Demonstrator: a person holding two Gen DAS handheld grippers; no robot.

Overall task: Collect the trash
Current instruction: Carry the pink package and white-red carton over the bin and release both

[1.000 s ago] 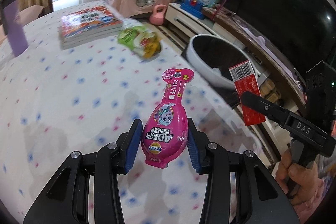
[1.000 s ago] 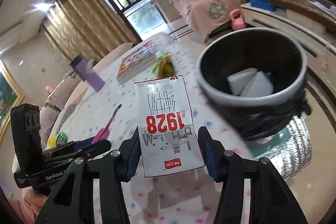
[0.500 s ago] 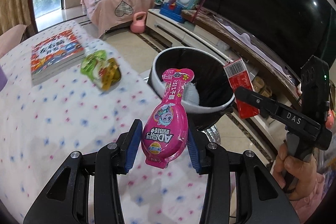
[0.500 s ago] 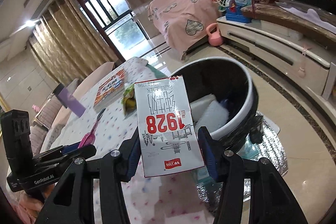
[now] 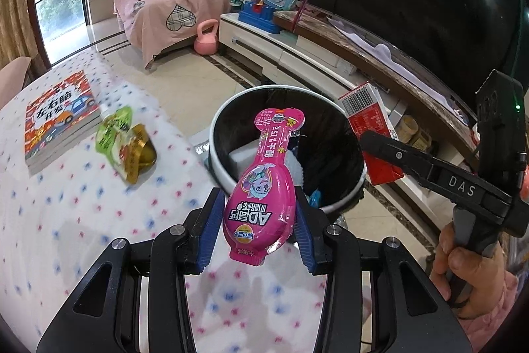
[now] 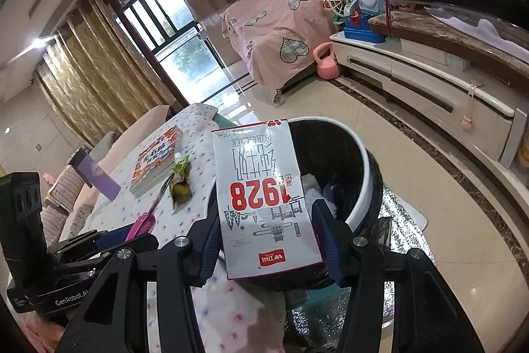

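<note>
Beside the table's edge stands a round bin [image 5: 220,134] with a white rim and a black liner, holding some white and blue scraps. Over the near side of the bin, the left gripper [image 5: 259,229] is clamped on a pink snack packet [image 5: 261,197], its blue pads pressing the packet's wide lower part while the narrow neck points up across the bin's mouth. To its right, the right gripper [image 6: 268,237] is clamped on a milk carton [image 6: 264,197], white with a red "1928" printed upside down, and a red side that shows in the left view. From the right view the carton covers the bin's left rim. A hand [image 5: 463,267] grips the right gripper's handle.

On the dotted tablecloth [image 5: 66,220] lie a green and gold wrapper [image 5: 127,143] near the edge, and a stack of picture books [image 5: 59,121] just beyond it. A pink kettlebell [image 5: 206,37] sits on the floor by a bed under a pink cover.
</note>
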